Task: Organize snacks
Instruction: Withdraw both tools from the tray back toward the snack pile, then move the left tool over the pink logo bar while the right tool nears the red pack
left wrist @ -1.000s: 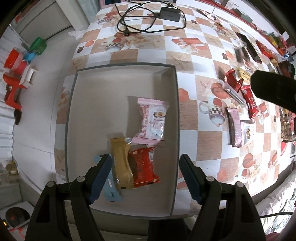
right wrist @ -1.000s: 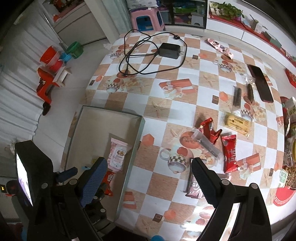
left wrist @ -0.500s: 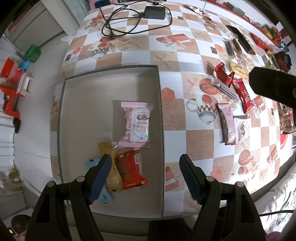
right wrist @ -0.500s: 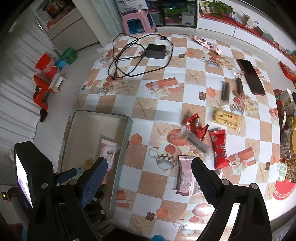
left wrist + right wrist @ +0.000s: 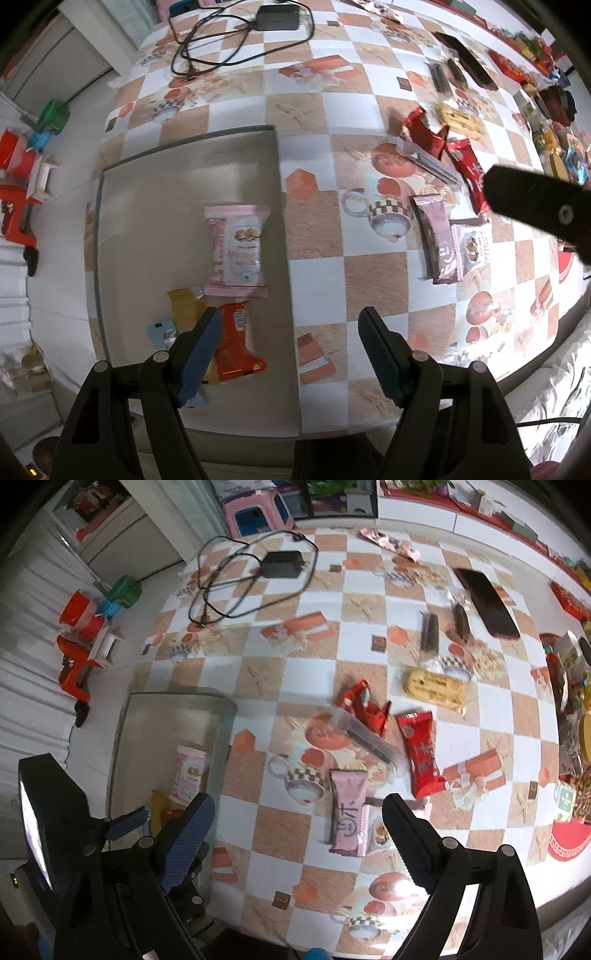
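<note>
A grey tray (image 5: 155, 192) at the table's left holds a pink packet (image 5: 236, 251), a red packet (image 5: 236, 343), a yellow one (image 5: 183, 306) and a blue one (image 5: 159, 332). My left gripper (image 5: 290, 347) is open and empty above the tray's right wall. My right gripper (image 5: 297, 834) is open and empty above a mauve packet (image 5: 349, 812) on the tablecloth. Loose snacks lie beyond it: a red bar (image 5: 421, 753), a crumpled red wrapper (image 5: 364, 709), a clear stick pack (image 5: 364, 738), a yellow biscuit pack (image 5: 434, 688).
A black charger with cable (image 5: 280, 565) and a dark phone (image 5: 485, 603) lie at the far side. Two dark stick packs (image 5: 430, 633) lie near the phone. Jars and boxes crowd the right edge (image 5: 572, 701). The table's front edge (image 5: 369, 934) is close below.
Both grippers have moved to the right over the table. The left one has drifted from the tray's middle to its right wall; the right one now hovers by the mauve packet.
</note>
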`<state>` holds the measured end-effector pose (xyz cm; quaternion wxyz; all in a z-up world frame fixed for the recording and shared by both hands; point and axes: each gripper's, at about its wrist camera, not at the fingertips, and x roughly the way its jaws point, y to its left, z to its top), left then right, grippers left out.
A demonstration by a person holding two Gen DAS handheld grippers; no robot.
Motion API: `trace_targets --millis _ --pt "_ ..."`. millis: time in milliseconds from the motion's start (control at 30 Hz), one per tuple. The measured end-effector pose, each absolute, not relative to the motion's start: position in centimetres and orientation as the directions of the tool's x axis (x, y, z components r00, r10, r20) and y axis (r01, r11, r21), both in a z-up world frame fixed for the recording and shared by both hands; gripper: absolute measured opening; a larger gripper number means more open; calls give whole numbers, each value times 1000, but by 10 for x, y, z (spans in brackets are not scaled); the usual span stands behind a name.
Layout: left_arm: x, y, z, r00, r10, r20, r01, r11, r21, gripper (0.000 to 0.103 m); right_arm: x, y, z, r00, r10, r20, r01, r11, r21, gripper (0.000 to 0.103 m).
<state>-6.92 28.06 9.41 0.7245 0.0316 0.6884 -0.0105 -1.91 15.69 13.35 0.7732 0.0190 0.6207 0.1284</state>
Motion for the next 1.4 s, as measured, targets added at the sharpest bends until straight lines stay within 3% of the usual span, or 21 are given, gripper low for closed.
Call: trace_targets --millis 567,967,1067,1200,1400 --pt "-43 228 67 -51 -7 -999 124 992 -13 79 -54 28 35 -76 151 -986 169 976 136 93" --pt "-11 172 26 -144 -46 -988 118 991 -63 79 -92 -8 -13 -208 88 -974 154 987 56 93" --pt "4 170 19 -156 -52 -986 81 995 -65 79 -95 -13 -17 -213 80 -974 150 987 48 102" --pt "17 169 5 -186 -63 -980 49 996 -74 79 -97 -12 -20 -216 70 -974 127 991 43 102" --pt "22 171 -2 -153 27 -988 100 995 11 82 -102 -9 -23 -227 38 -973 91 996 18 103"
